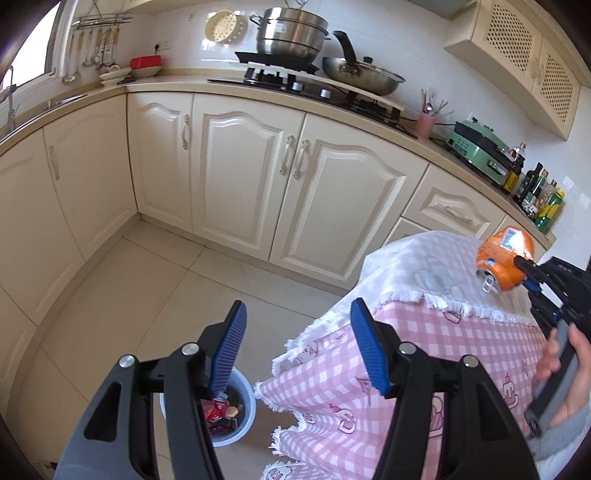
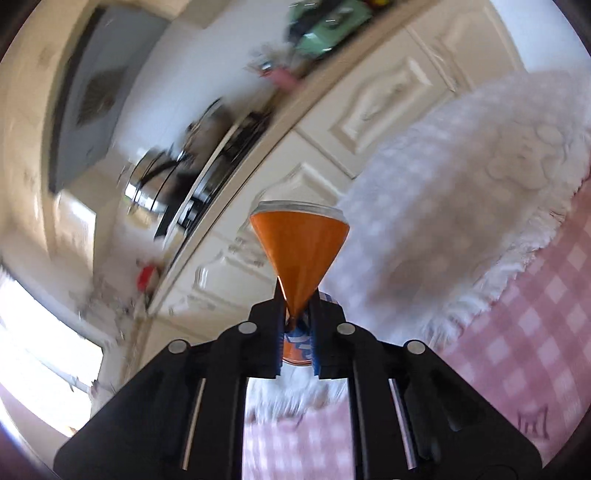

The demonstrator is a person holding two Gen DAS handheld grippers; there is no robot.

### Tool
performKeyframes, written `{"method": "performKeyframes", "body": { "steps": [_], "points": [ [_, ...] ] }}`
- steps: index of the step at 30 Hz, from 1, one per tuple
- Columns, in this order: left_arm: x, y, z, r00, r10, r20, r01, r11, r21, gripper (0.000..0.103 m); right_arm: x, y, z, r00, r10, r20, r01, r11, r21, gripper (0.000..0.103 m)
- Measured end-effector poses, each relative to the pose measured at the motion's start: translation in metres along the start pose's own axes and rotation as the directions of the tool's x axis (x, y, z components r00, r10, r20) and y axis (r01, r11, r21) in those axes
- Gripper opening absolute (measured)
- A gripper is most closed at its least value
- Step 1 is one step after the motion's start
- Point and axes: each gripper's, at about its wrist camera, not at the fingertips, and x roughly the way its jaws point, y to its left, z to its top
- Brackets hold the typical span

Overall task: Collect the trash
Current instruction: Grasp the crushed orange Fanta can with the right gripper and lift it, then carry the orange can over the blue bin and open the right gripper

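An orange drinks can, crushed to a wedge, is pinched in my right gripper, whose jaws are shut on its flattened middle. From the left wrist view the same can hangs in the right gripper above the white towel on the table with the pink checked cloth. My left gripper stands open with nothing between its fingers, over the floor at the table's corner. Below its left finger a pale blue trash bin sits on the floor, holding red wrappers.
Cream kitchen cabinets run along the back and left, with a steel pot and a pan on the hob. Bottles and a green appliance stand at the counter's right. A hand holds the right gripper's handle. Tiled floor lies between.
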Motion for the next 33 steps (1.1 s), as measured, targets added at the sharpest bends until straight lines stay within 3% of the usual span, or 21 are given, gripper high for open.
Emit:
{"method": "performKeyframes", "body": {
  "steps": [6, 9, 14, 17, 20, 24, 28, 30, 33],
  "points": [
    [-0.017, 0.031, -0.011, 0.999, 0.034, 0.007, -0.033, 0.998, -0.053, 0.058, -0.007, 0.066, -0.059, 0.992, 0.065, -0.106, -0.086, 0.975, -0.206, 0.011],
    [-0.025, 0.057, -0.019, 0.998, 0.056, 0.006, -0.055, 0.995, -0.086, 0.058, -0.001, 0.110, -0.105, 0.979, 0.101, -0.176, -0.153, 0.937, -0.314, 0.011],
    [-0.031, 0.111, -0.036, 0.994, 0.106, -0.010, -0.106, 0.982, -0.158, 0.058, 0.024, 0.175, -0.206, 0.951, 0.105, -0.290, -0.241, 0.840, -0.486, 0.011],
    [-0.022, 0.149, -0.052, 0.989, 0.142, -0.047, -0.148, 0.970, -0.193, 0.058, 0.047, 0.190, -0.262, 0.934, 0.082, -0.348, -0.271, 0.797, -0.539, 0.011],
    [0.010, 0.193, -0.081, 0.975, 0.173, -0.138, -0.202, 0.951, -0.232, 0.060, 0.079, 0.183, -0.305, 0.914, 0.031, -0.404, -0.272, 0.787, -0.553, 0.011],
    [0.078, 0.246, -0.136, 0.939, 0.161, -0.304, -0.256, 0.917, -0.305, 0.060, 0.135, 0.144, -0.357, 0.872, -0.085, -0.482, -0.227, 0.802, -0.552, 0.011],
    [0.155, 0.277, -0.192, 0.880, 0.143, -0.454, -0.313, 0.892, -0.326, 0.060, 0.186, 0.096, -0.396, 0.825, -0.199, -0.529, -0.170, 0.806, -0.567, 0.011],
    [0.185, 0.285, -0.215, 0.851, 0.146, -0.504, -0.348, 0.876, -0.334, 0.060, 0.209, 0.072, -0.411, 0.797, -0.240, -0.554, -0.148, 0.812, -0.565, 0.011],
    [0.229, 0.295, -0.246, 0.827, 0.102, -0.553, -0.353, 0.860, -0.369, 0.060, 0.237, 0.044, -0.428, 0.760, -0.292, -0.581, -0.124, 0.812, -0.570, 0.011]
  ]
}}
